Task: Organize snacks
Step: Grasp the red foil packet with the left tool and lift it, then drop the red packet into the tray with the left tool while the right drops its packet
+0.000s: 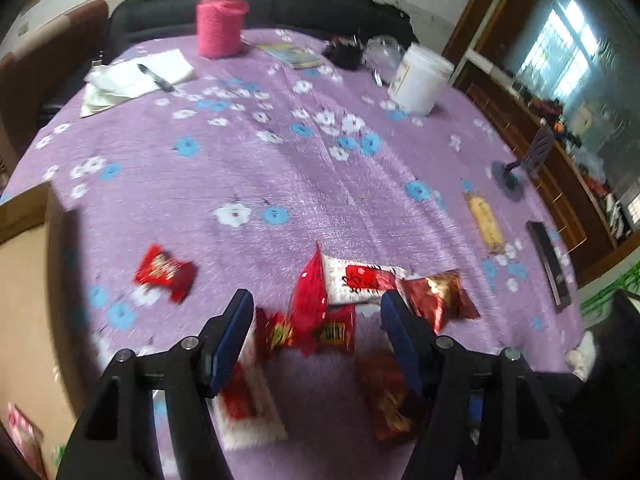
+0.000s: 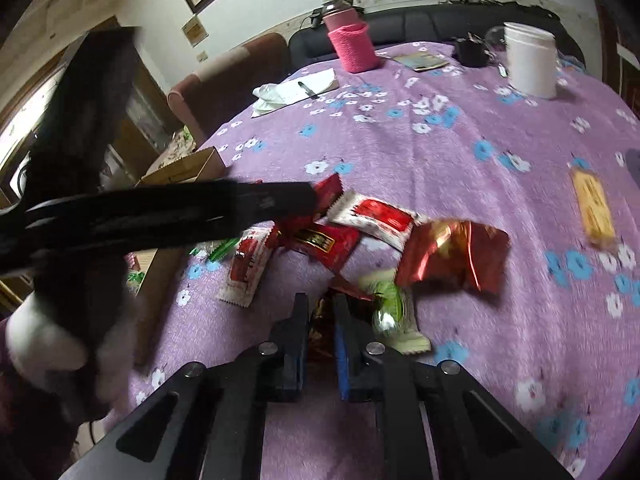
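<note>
Several snack packets lie on the purple flowered tablecloth (image 1: 280, 168). My left gripper (image 1: 316, 304) is open and empty above a cluster of red packets (image 1: 308, 320); a red-and-white packet (image 1: 360, 280) and a dark red packet (image 1: 440, 296) lie just beyond it. A lone red packet (image 1: 164, 272) lies to the left, a yellow bar (image 1: 486, 222) to the right. My right gripper (image 2: 320, 304) is shut on a dark red packet (image 2: 320, 332). A shiny red packet (image 2: 452, 256) and a green-and-white packet (image 2: 392, 312) lie beside it. The left gripper also shows in the right wrist view (image 2: 280, 200).
A pink knit-covered bottle (image 1: 222, 24), white tub (image 1: 420, 80), notepad with pen (image 1: 136, 76), booklet (image 1: 296, 56) and black object (image 1: 344, 52) stand at the far side. A cardboard box (image 2: 184, 170) sits off the table's left edge. A dark remote (image 1: 550, 264) lies at the right edge.
</note>
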`<act>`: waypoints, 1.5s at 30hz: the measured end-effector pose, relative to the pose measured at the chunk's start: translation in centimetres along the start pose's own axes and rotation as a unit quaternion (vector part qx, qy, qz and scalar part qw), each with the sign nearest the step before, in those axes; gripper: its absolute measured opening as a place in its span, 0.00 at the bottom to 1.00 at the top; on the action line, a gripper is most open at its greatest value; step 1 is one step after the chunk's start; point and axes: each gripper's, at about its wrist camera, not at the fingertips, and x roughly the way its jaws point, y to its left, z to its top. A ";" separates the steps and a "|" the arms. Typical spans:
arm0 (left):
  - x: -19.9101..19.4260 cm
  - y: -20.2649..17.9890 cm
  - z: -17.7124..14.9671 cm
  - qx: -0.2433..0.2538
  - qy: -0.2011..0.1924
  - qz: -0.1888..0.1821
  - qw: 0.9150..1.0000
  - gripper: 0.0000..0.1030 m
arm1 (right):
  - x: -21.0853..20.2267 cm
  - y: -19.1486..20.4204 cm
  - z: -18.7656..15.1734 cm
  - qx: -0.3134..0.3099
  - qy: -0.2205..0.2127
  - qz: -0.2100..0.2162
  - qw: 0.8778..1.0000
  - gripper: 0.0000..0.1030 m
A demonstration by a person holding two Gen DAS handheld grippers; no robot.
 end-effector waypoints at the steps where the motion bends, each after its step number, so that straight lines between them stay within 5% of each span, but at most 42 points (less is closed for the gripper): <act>1: 0.6 -0.1 0.1 0.002 0.004 0.004 1.000 0.63 | 0.0 -0.1 -0.1 0.001 0.001 0.000 1.000 0.12; 3: 1.7 -0.2 0.3 0.011 0.012 0.014 1.000 0.60 | 0.2 -0.3 -0.2 0.003 0.005 0.002 1.000 0.12; 5: 2.3 -0.2 0.1 0.021 0.022 0.014 0.999 0.16 | 0.3 -0.2 -0.1 -0.001 0.004 0.008 1.000 0.12; 11: 1.0 0.7 -0.6 -0.003 0.002 -0.006 1.000 0.16 | 1.0 -0.5 -0.2 -0.005 0.014 0.016 1.000 0.27; 21: -8.3 3.7 -3.5 -0.057 -0.085 -0.034 0.994 0.16 | 2.1 1.2 -0.6 -0.044 0.008 -0.011 0.999 0.35; 24: -11.4 5.9 -5.3 -0.082 -0.108 -0.029 0.990 0.16 | 2.2 2.5 -0.9 -0.069 0.006 -0.045 0.997 0.30; 28: -14.6 9.6 -7.3 -0.115 -0.128 -0.002 0.985 0.16 | 1.2 2.1 -0.6 -0.046 -0.004 -0.039 0.998 0.22; 31: -16.0 12.9 -8.6 -0.142 -0.136 0.021 0.980 0.16 | -0.1 2.0 -0.1 -0.021 -0.015 -0.015 1.000 0.05; 39: -15.6 19.4 -10.5 -0.205 -0.126 0.049 0.969 0.16 | -0.7 7.1 2.0 -0.084 -0.028 -0.021 0.996 0.05; 42: -14.9 20.9 -10.5 -0.210 -0.114 0.067 0.969 0.16 | -1.2 5.5 1.5 -0.087 -0.020 -0.067 0.994 0.21; 44: -14.0 22.1 -10.3 -0.219 -0.099 0.075 0.968 0.16 | -0.9 4.0 0.9 -0.076 -0.002 -0.085 0.993 0.54; 45: -13.6 22.5 -10.2 -0.224 -0.094 0.076 0.967 0.16 | -0.5 3.4 0.7 -0.066 0.007 -0.085 0.994 0.54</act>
